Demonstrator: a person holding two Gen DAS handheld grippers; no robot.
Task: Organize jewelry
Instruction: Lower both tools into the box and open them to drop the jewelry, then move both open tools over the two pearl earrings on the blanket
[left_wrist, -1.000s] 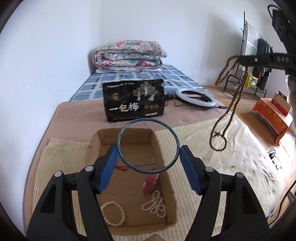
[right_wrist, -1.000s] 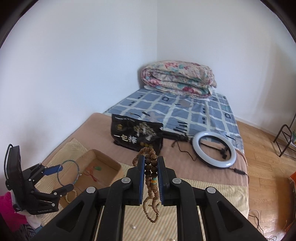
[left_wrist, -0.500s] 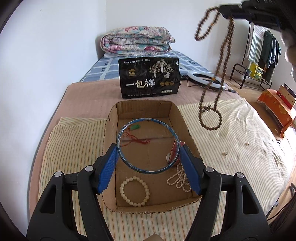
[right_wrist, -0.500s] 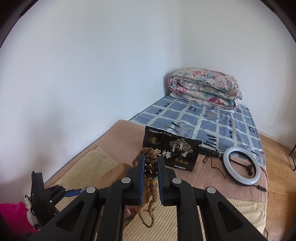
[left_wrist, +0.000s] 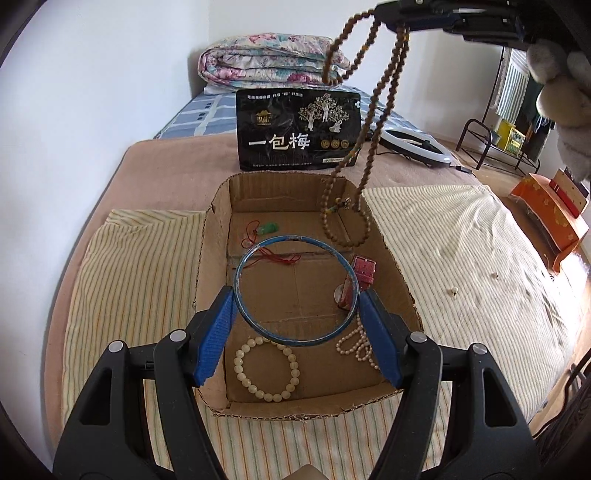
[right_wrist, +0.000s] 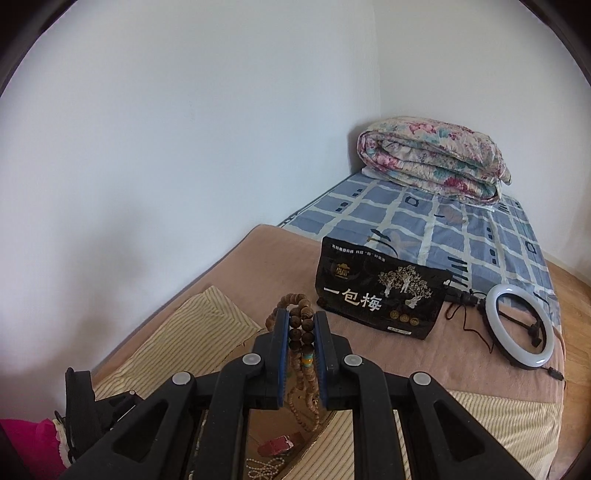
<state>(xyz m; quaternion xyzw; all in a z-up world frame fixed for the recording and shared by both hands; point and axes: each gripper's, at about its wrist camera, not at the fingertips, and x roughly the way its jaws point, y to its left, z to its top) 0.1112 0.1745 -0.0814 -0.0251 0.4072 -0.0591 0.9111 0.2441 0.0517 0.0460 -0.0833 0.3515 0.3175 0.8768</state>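
My left gripper (left_wrist: 297, 299) is shut on a thin blue bangle (left_wrist: 255, 317), held flat over the open cardboard box (left_wrist: 218, 229). In the box lie a cream bead bracelet (left_wrist: 240, 363), a pearl strand (left_wrist: 354, 345), a red watch (left_wrist: 361, 273) and a green pendant on red cord (left_wrist: 267, 228). My right gripper (right_wrist: 301, 325) is shut on a long brown wooden bead necklace (right_wrist: 301, 334). In the left wrist view that necklace (left_wrist: 369, 140) hangs from the top right, and its lower loop dangles inside the box's far right corner.
A black snack bag (left_wrist: 299, 129) stands behind the box, a folded floral quilt (left_wrist: 273, 62) farther back. A white ring light (right_wrist: 521, 328) with its cable lies to the right. The box sits on a striped yellow cloth (left_wrist: 140, 266); an orange box (left_wrist: 546, 218) stands off the bed.
The right gripper carried the hanging necklace leftward until its lower loop hangs in the box. The left gripper sank closer over the box with the bangle.
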